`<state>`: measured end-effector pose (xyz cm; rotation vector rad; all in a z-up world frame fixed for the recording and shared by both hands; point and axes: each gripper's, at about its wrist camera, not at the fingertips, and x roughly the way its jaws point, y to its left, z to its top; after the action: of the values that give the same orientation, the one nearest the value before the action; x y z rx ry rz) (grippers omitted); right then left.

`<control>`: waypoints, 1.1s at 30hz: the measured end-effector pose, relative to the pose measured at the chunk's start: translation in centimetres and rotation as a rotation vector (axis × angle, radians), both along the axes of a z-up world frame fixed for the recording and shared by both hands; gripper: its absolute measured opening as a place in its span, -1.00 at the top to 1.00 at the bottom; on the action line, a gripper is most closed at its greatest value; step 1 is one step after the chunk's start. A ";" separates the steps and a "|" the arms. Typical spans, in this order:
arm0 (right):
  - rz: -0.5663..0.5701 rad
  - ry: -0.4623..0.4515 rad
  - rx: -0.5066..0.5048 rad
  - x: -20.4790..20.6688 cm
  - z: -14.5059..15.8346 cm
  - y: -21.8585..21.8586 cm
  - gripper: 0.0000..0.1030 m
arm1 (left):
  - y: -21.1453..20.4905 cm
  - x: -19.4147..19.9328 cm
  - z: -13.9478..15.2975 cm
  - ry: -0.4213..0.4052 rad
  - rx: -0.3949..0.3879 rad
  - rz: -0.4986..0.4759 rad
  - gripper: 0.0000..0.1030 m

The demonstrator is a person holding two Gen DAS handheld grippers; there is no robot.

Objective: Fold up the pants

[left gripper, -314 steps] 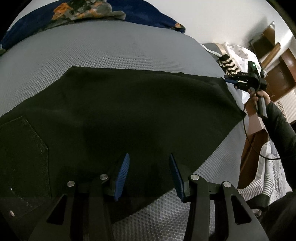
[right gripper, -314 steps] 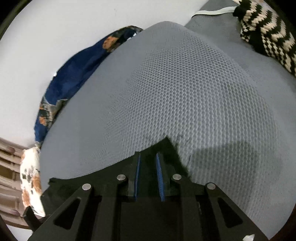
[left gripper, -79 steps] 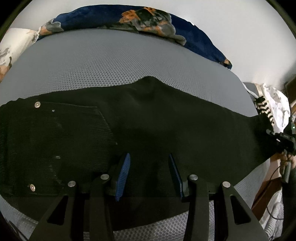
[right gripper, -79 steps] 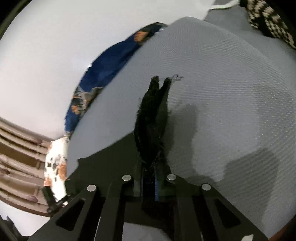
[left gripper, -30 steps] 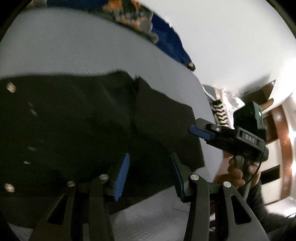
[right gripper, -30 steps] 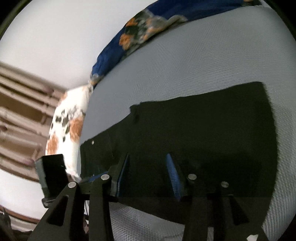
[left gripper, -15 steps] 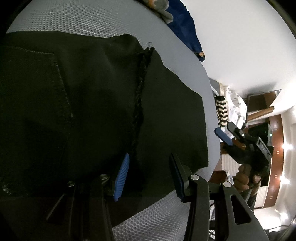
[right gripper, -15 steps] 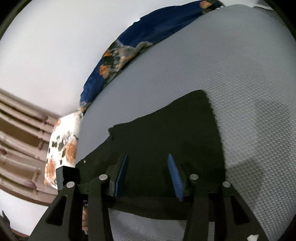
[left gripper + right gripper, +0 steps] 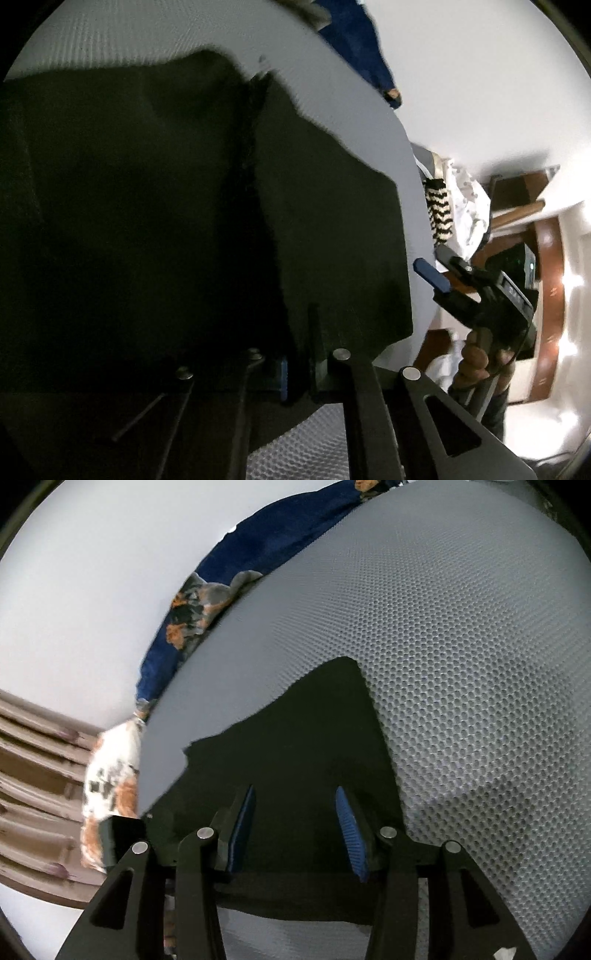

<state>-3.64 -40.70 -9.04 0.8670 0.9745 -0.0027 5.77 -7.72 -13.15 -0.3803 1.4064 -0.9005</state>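
The grey honeycomb-mesh mattress (image 9: pixel 461 664) fills most of what I see, with a navy floral blanket (image 9: pixel 258 554) bunched along its far edge against the wall. On it the black pants (image 9: pixel 147 221) lie folded into a broad dark slab, the doubled layers meeting at a rough seam down the middle and the free end stopping just short of the mattress edge.

My left gripper (image 9: pixel 297 363) has just been closing, and its jaws are now pinched together on the near edge of the pants, fabric between the pads. My right gripper (image 9: pixel 295 830) hangs over the other near stretch of the pants with its jaws parted about halfway, holding nothing; from the left view it floats just off the mattress edge, the person's hand (image 9: pixel 480 365) wrapped round its handle.

The risk I see: I may have caught only the top layer on the left, so lifting would peel the fold apart. If my right side closes late or shallow, the cloth will swing from one corner and the next fold will land crooked.
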 end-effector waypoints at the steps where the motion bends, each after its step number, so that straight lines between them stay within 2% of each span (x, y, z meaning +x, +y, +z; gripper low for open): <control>1: 0.006 0.007 -0.025 0.1 0.1 0.3 0.15 | 0.2 -0.2 0.8 -0.021 -0.012 -0.002 0.88; 4: 0.024 0.021 -0.074 0.3 0.3 0.8 0.15 | 0.7 -1.2 2.8 -0.089 -0.007 -0.012 0.88; 7: 0.047 0.018 -0.086 0.5 0.6 1.5 0.15 | 1.7 -1.9 3.5 -0.127 0.011 -0.011 0.88; 9: 0.068 0.033 -0.110 0.8 0.4 2.2 0.15 | 1.9 -2.0 2.8 -0.117 0.032 -0.019 0.88; 13: 0.100 0.111 -0.207 1.3 -1.2 3.4 0.19 | 0.2 -2.4 0.9 -0.111 0.155 -0.027 0.86; 16: 0.102 0.137 -0.243 1.6 -2.3 3.7 0.30 | -0.5 -2.5 0.8 -0.153 0.200 -0.037 0.75; 18: 0.109 0.144 -0.254 1.8 -2.1 3.7 0.30 | -0.5 -2.6 1.2 -0.183 0.223 -0.045 0.63; 21: 0.120 0.136 -0.291 2.5 -1.5 3.7 0.27 | 0.2 -2.7 2.4 -0.293 0.286 -0.038 0.50; 24: 0.130 0.113 -0.349 3.6 -0.7 3.8 0.27 | 0.5 -2.3 4.1 -0.397 0.287 -0.030 0.48; 28: 0.135 0.077 -0.413 6.3 0.4 3.4 0.27 | -0.8 -0.8 5.2 -0.456 0.264 -0.041 0.43; 30: 0.135 0.080 -0.428 7.2 0.5 3.1 0.27 | -2.0 0.0 5.3 -0.474 0.248 -0.052 0.43; 33: 0.140 0.095 -0.452 8.5 0.2 2.7 0.27 | -3.4 1.6 4.6 -0.460 0.244 -0.058 0.43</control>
<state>4.82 -38.02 -8.85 0.3854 1.0677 -0.1406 7.40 -11.09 -8.50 0.0538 1.0859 -0.7893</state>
